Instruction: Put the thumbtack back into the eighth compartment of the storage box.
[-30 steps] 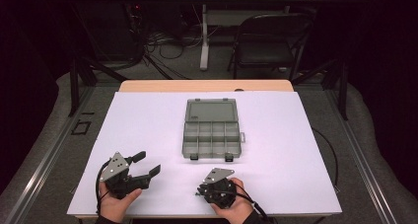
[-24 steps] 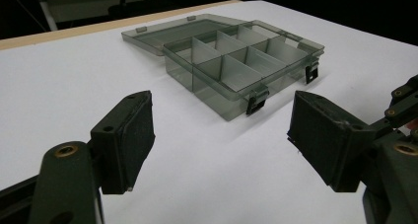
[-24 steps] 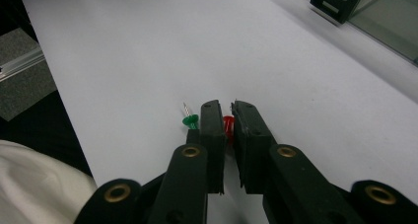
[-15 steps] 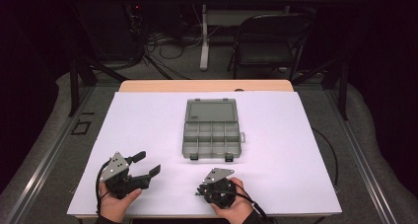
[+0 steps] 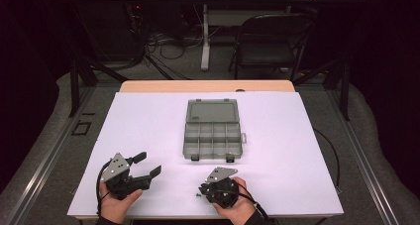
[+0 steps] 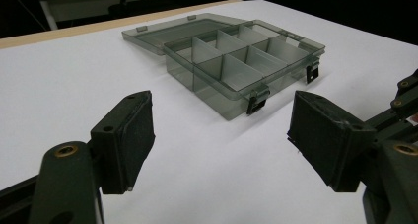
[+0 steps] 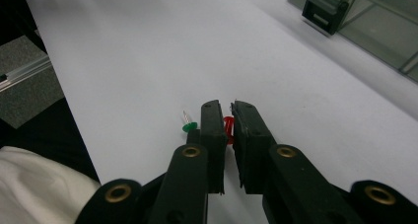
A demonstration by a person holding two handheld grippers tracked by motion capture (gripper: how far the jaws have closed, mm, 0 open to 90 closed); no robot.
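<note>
A smoky-grey clear compartment box (image 5: pixel 213 131) lies open in the middle of the white table, its lid folded back flat and its several compartments bare (image 6: pixel 236 61). At the near left my left gripper (image 5: pixel 148 163) rests on the table, open, pointing toward the box; nothing sits between its pads (image 6: pixel 222 140). Near the front edge my right gripper (image 5: pixel 203 191) points left and is shut on a red push pin (image 7: pixel 228 128) pinched between its pads (image 7: pixel 226 110). A green push pin (image 7: pixel 188 125) lies on the table just beside the left jaw.
The white table top (image 5: pixel 148 121) is edged by a wooden strip (image 5: pixel 208 85) at the far side. A black folding chair (image 5: pixel 270 44) and cables stand on the floor beyond. A black latch (image 7: pixel 325 7) marks the box's near corner.
</note>
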